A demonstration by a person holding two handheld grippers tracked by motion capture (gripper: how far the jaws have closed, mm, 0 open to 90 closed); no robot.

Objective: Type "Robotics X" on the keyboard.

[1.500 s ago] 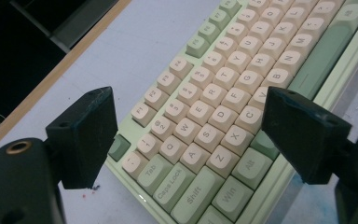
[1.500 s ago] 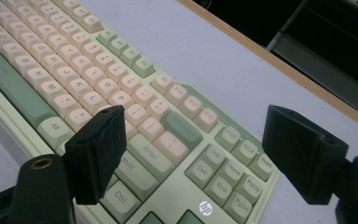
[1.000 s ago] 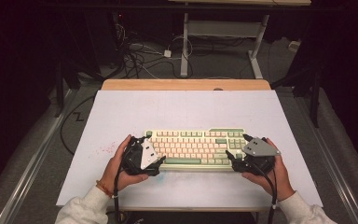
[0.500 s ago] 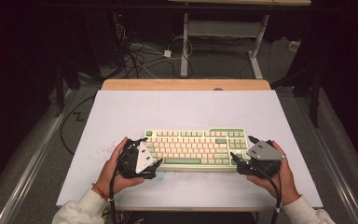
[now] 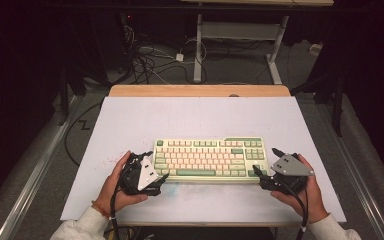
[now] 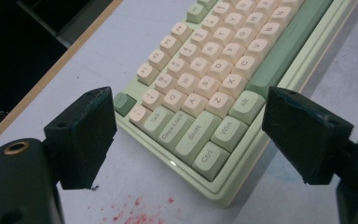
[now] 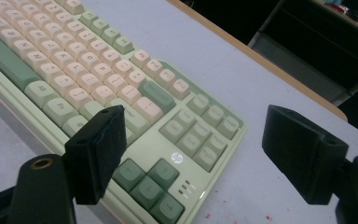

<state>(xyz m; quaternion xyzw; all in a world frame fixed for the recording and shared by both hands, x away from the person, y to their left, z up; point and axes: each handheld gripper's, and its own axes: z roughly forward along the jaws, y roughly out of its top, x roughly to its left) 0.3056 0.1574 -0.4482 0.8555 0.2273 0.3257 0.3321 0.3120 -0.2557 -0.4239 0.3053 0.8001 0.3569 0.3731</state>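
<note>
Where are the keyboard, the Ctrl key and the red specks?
keyboard (image 5: 209,157), high view, on the middle rows of keys.
Ctrl key (image 6: 210,160), left gripper view, on the key's top, at the near corner.
red specks (image 6: 137,214), left gripper view, on the table mat just before that corner.

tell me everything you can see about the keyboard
The keyboard is a pale green plastic board with cream letter keys and darker green modifier keys, space bar and arrow keys. An HP logo sits above the arrows, beside three small indicator marks. It lies flat on the white table, near the front edge, long side facing the person. The left gripper and right gripper, both open, sit at its two ends; actual contact cannot be told.
</note>
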